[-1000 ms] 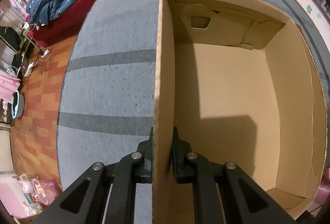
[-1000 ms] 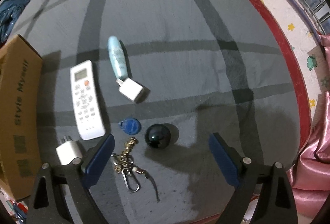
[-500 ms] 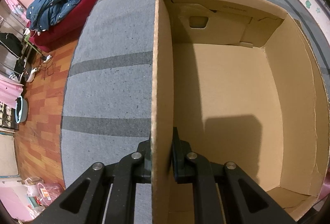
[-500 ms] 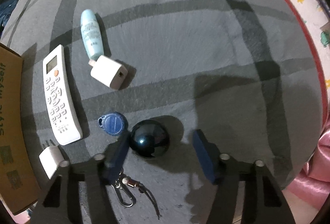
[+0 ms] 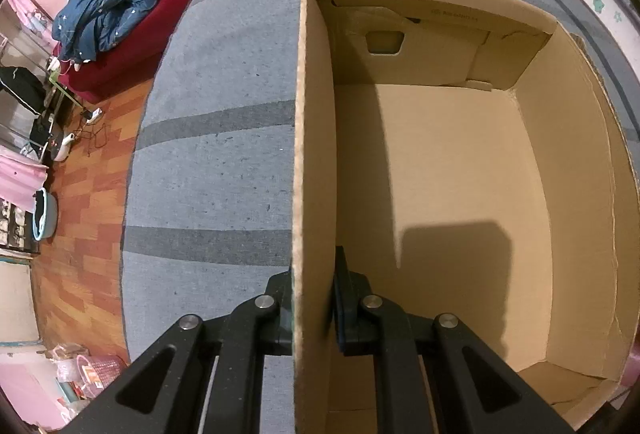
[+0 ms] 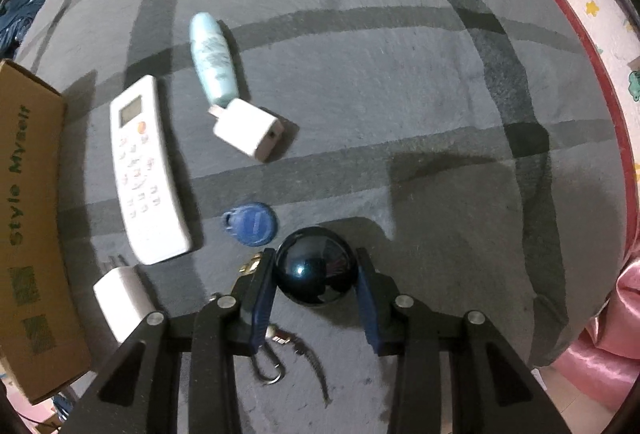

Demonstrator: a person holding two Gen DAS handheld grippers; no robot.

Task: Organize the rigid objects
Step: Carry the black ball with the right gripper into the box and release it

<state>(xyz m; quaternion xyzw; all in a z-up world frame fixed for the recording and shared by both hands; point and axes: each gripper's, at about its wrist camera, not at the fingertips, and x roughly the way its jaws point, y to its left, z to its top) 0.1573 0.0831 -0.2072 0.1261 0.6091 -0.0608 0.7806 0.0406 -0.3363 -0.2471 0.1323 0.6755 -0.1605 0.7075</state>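
Since the earlier frame the right gripper (image 6: 316, 280) has come down over the dark glossy ball (image 6: 315, 265), and its blue-padded jaws, then spread wide to either side, now stand against the ball's flanks and are closing on it. Both pads appear to touch the ball, which still sits on the grey striped carpet (image 6: 400, 82). Whether it has left the carpet cannot be told.

Just beside the left finger lies a blue key fob (image 6: 252, 223), close to the ball at its upper left. Under and behind that finger a keyring with a metal clip (image 6: 269, 362) trails a short dark cord. Farther left a white remote control (image 6: 145, 170) lies lengthwise, with a white plug adapter (image 6: 122, 300) just below its lower end. Above the fob a second white charger block (image 6: 250, 132) touches the base of a pale blue bottle (image 6: 213, 60) lying on its side. At the far left edge stands the printed outer wall of the cardboard box (image 6: 28, 234).

Over on the other side little has changed: the left gripper (image 5: 314, 308) is clenched on the box's near side wall (image 5: 314, 174), one finger outside and one inside, holding it upright. The box's brown floor is in part shadowed. Beyond the carpet's left edge are a wooden floor (image 5: 84, 202) and a blue jacket (image 5: 108, 6) on a red sofa.
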